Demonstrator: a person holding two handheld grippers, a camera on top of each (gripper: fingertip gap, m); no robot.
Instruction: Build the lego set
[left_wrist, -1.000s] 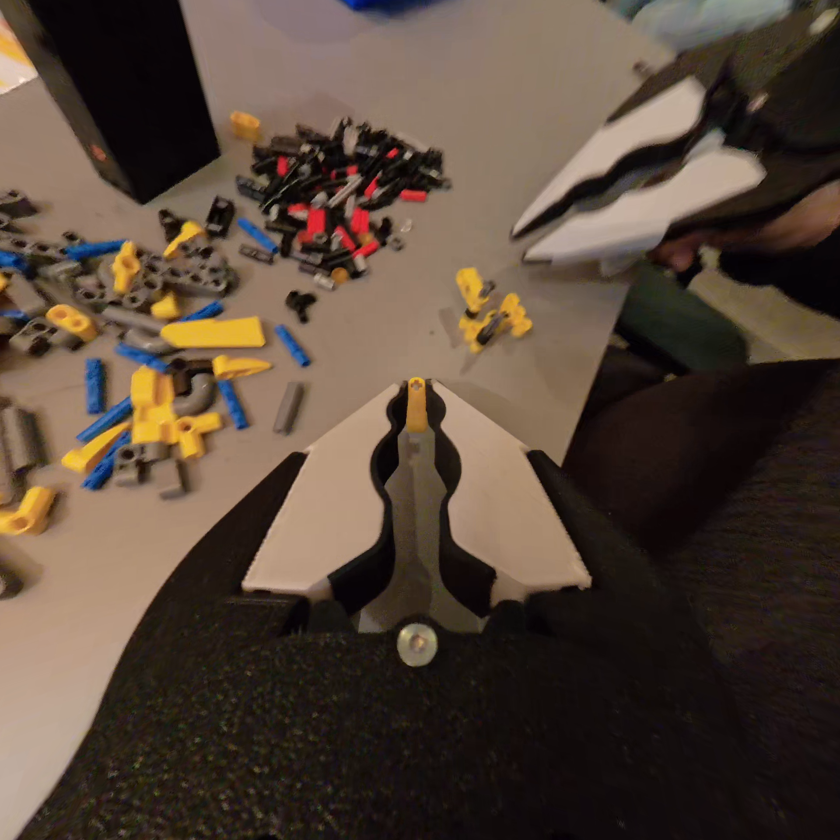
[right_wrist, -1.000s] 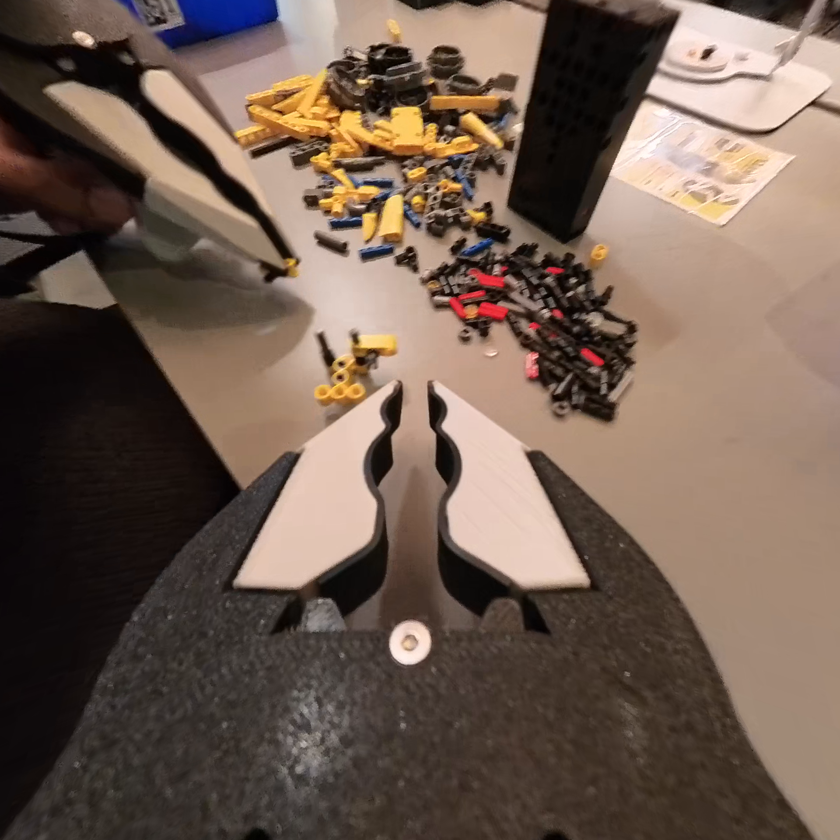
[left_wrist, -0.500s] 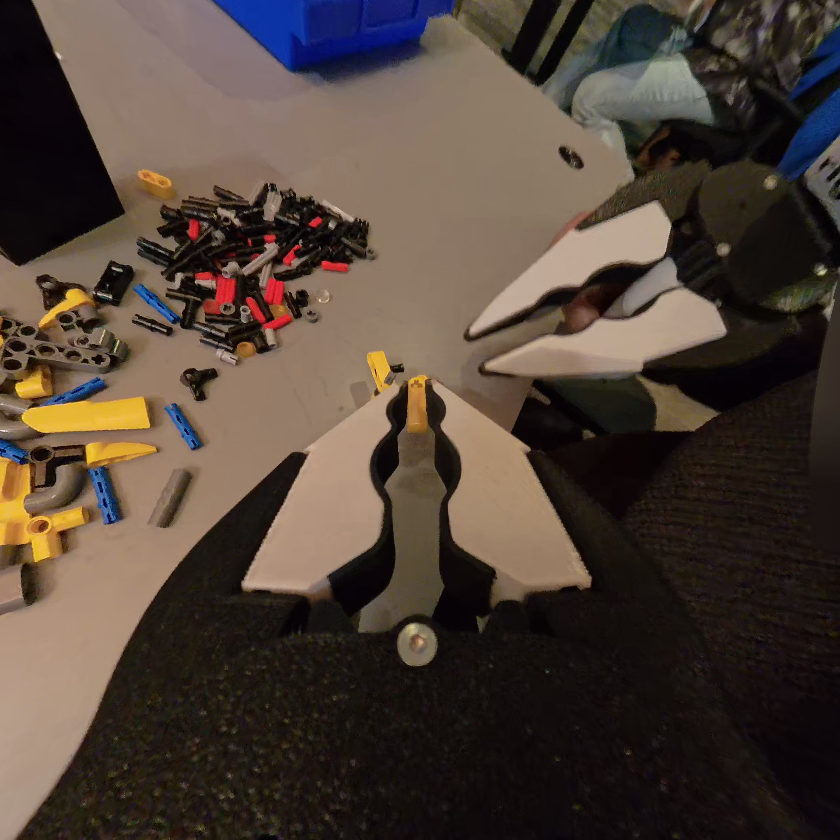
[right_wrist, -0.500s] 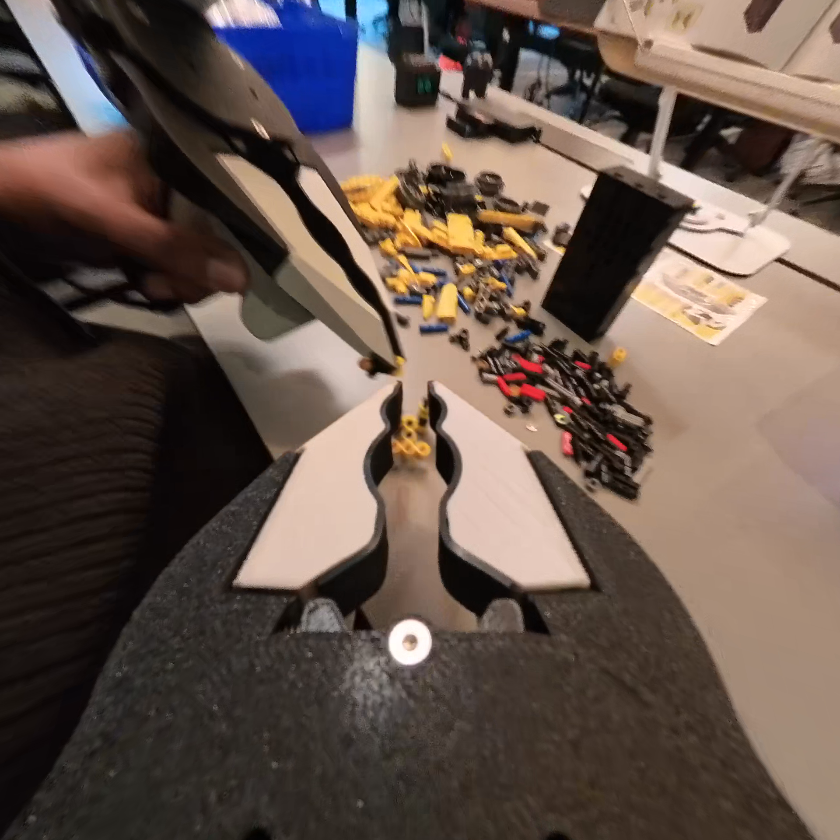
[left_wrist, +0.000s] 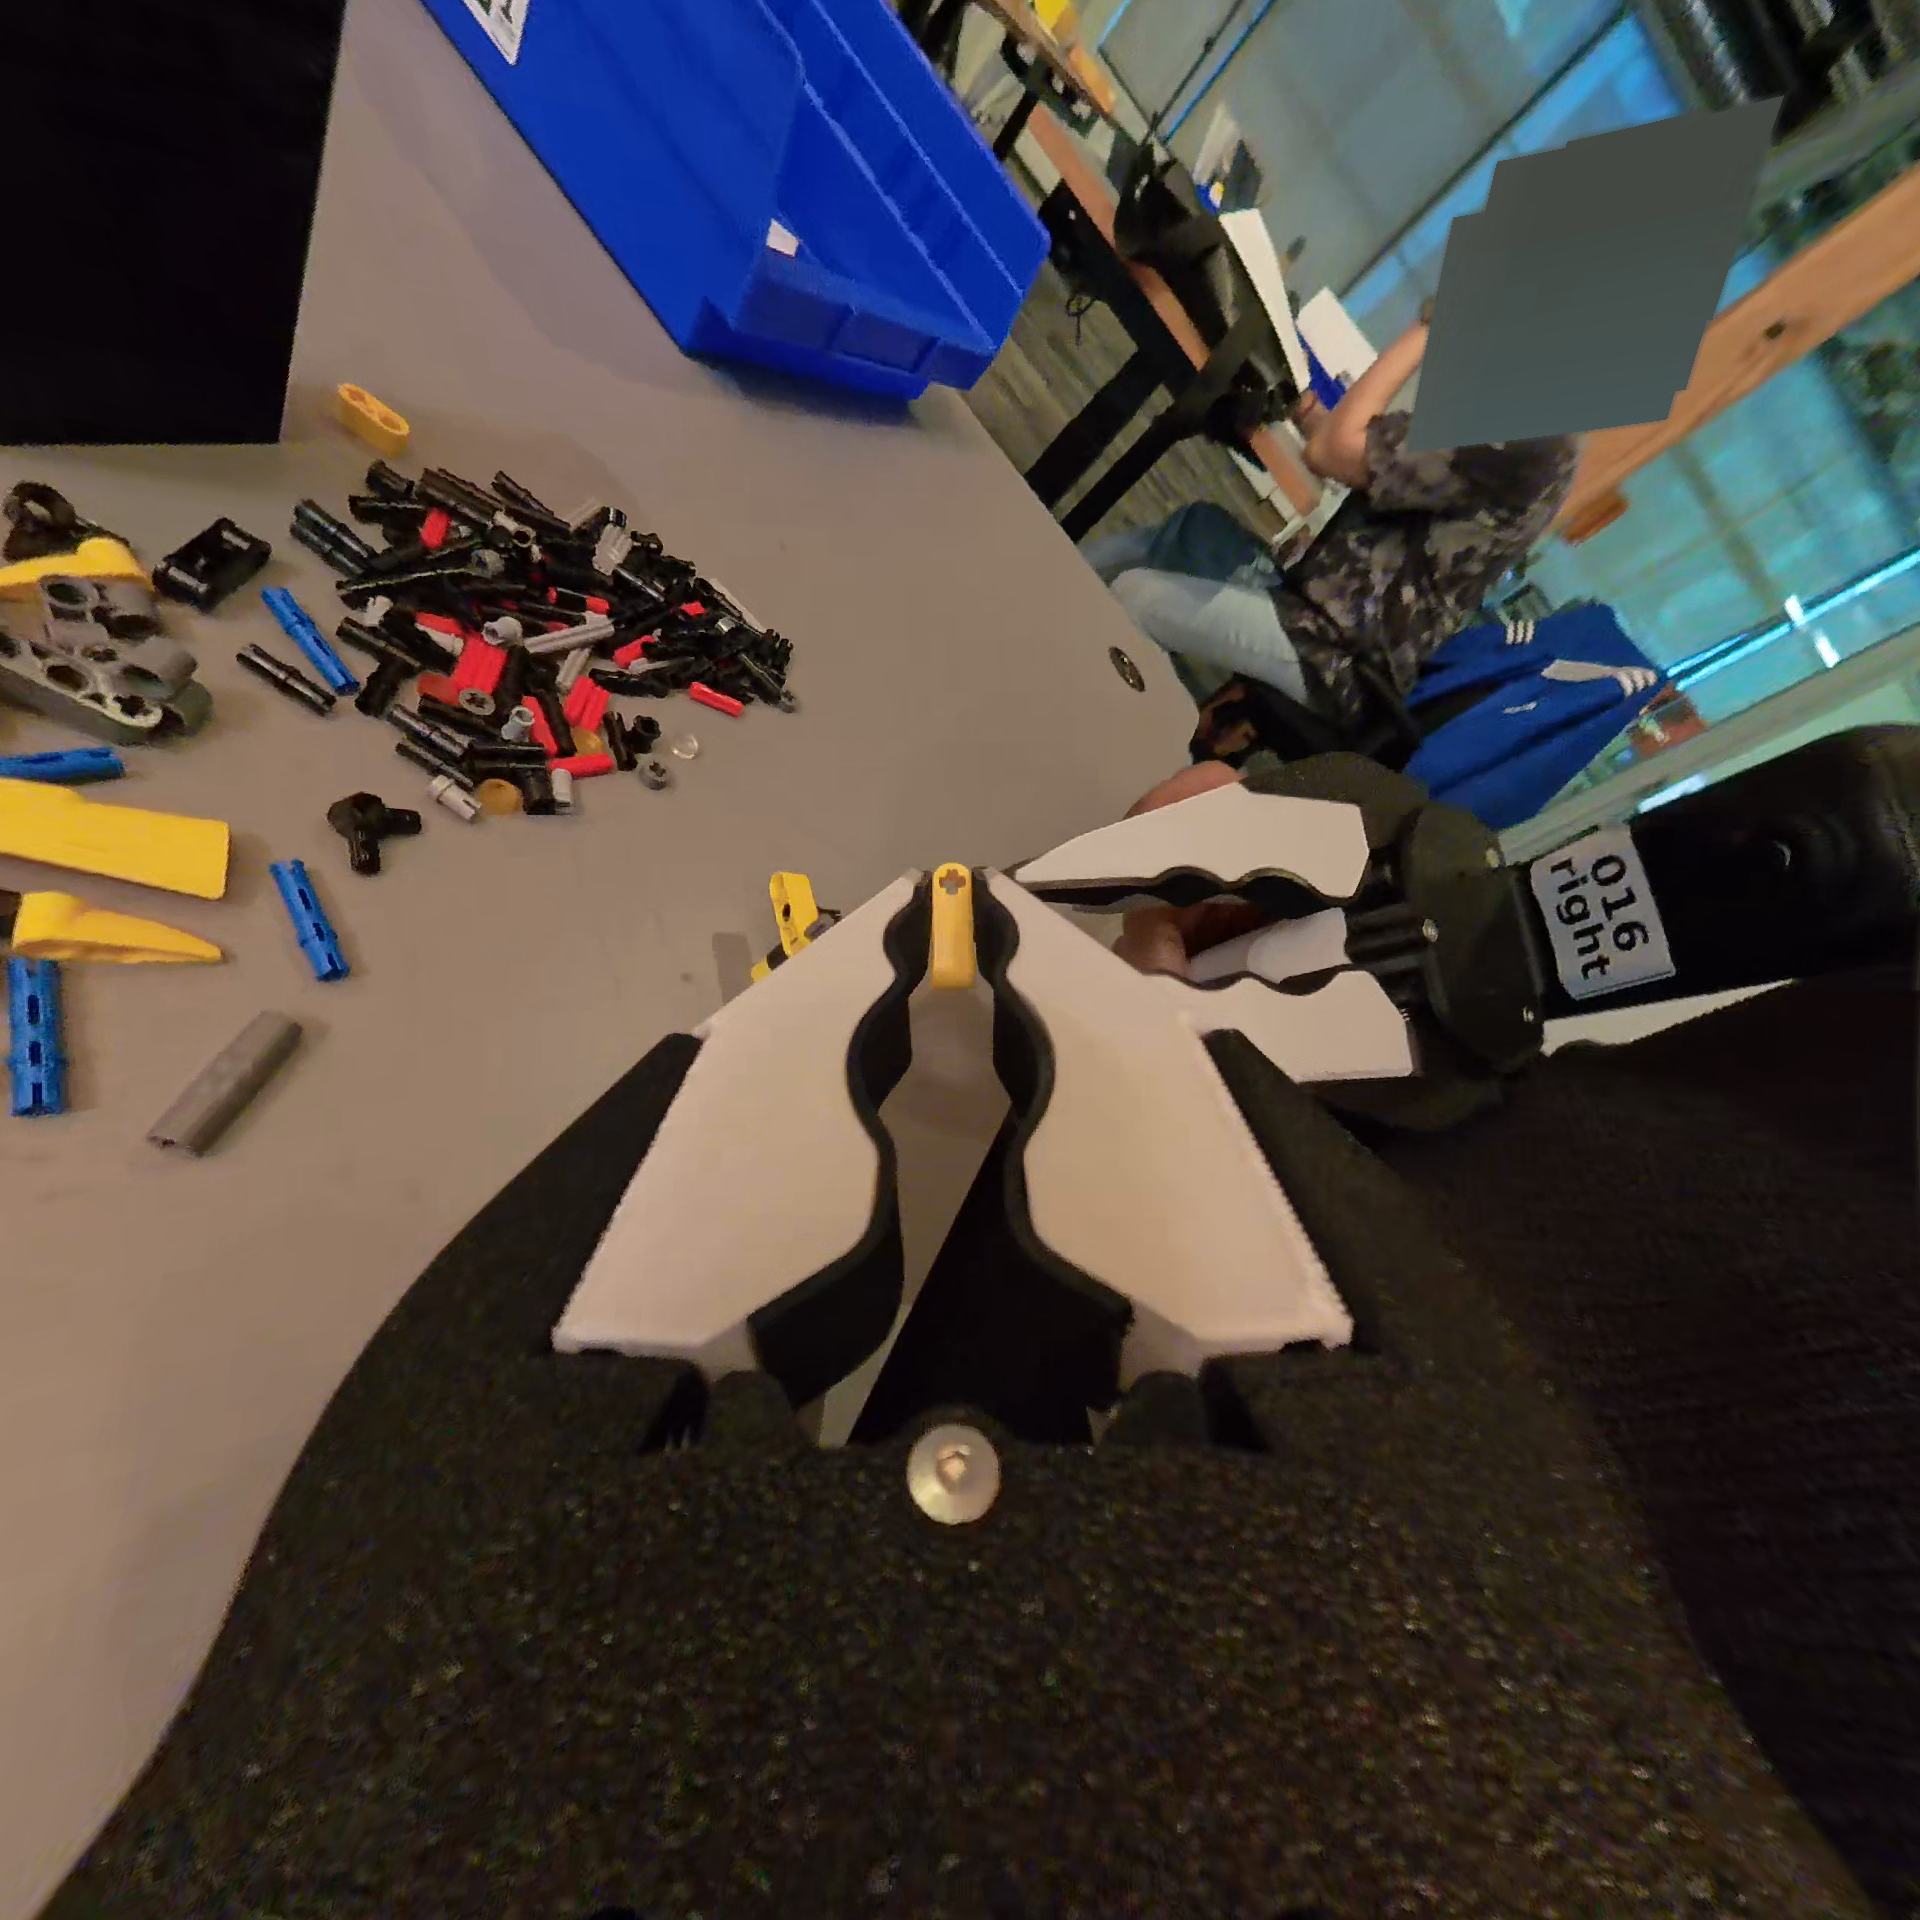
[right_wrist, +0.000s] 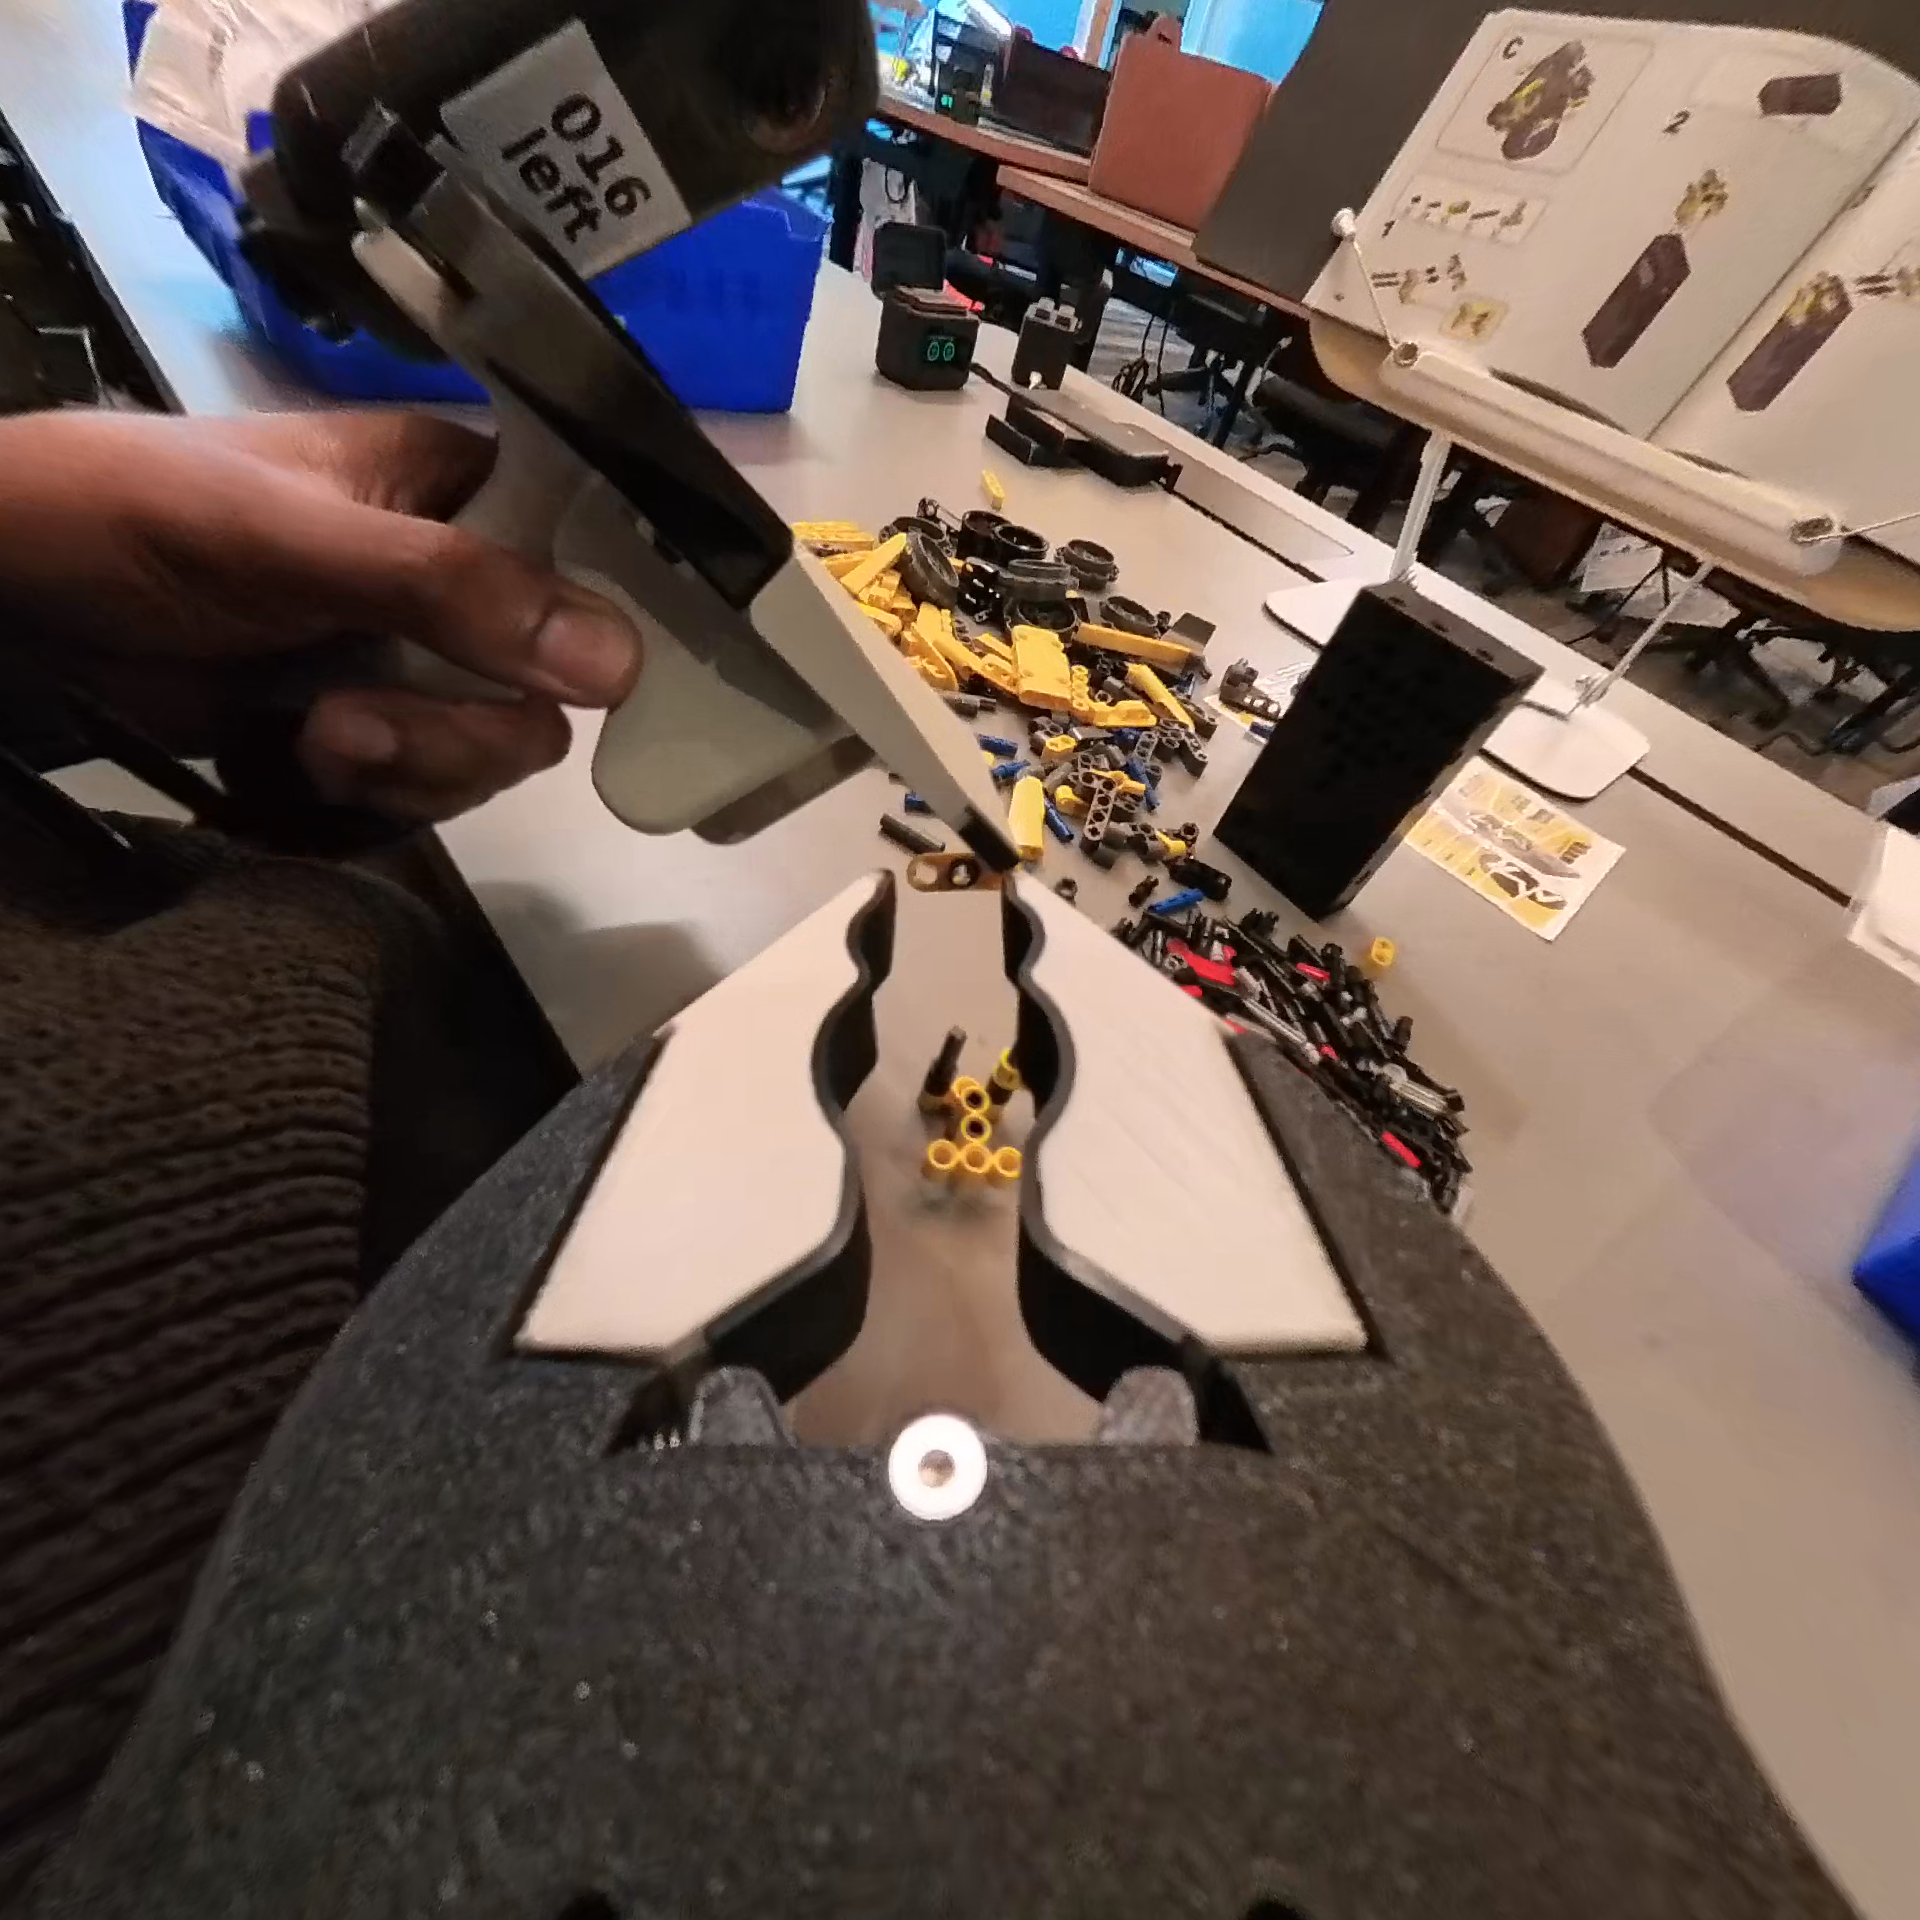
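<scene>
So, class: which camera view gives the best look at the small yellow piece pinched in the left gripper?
The right wrist view: it shows the small yellow piece side-on, a flat link with holes, sticking out of the left gripper. The left wrist view shows only its narrow end, clamped between the fingertips.

Both grippers have the same build. The left gripper (left_wrist: 951, 883) has two pale grey, wedge-shaped fingers (left_wrist: 748, 1174) with a wavy black lining on the inner edges. They sit in a black body with a rough, grainy surface, and one silver screw (left_wrist: 953, 1472) is in the middle of it. The right gripper (right_wrist: 945, 883) looks the same, with its own silver screw (right_wrist: 936, 1467). Each carries a grey label with dark writing. The person wears a dark ribbed knit sleeve (right_wrist: 187, 1091).
</scene>
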